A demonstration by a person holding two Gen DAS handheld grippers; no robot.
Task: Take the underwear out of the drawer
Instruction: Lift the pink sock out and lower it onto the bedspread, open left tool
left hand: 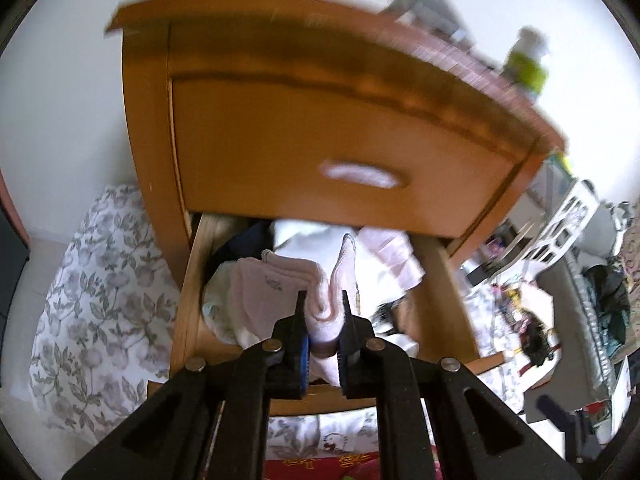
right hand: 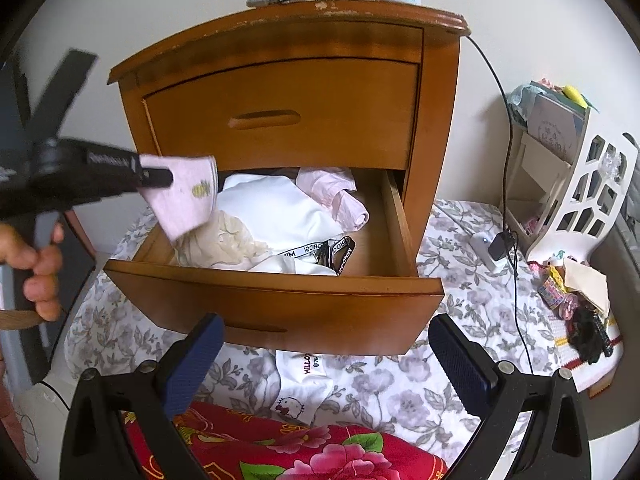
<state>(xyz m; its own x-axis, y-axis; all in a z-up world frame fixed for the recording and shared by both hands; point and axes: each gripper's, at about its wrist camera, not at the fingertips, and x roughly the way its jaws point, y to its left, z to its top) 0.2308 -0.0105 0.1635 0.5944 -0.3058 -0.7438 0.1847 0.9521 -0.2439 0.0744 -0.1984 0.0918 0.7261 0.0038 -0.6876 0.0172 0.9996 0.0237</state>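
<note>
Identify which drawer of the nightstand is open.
The lower drawer, pulled out and full of clothes; the upper drawer sits flush and closed.

left gripper (left hand: pixel 323 312): clamped on pink cloth | right gripper (right hand: pixel 326 364): jaws wide apart, empty

A floral-sheeted bed (right hand: pixel 460 280) carries the wooden nightstand (right hand: pixel 280 92); a white garment (right hand: pixel 304 384) and red quilt (right hand: pixel 280 448) lie just beyond the right gripper (right hand: pixel 326 364).

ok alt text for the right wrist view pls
The left gripper, held in a hand, grips a pink garment above the open lower drawer of a wooden nightstand. Clothes fill the drawer. The open right gripper waits in front.
</note>
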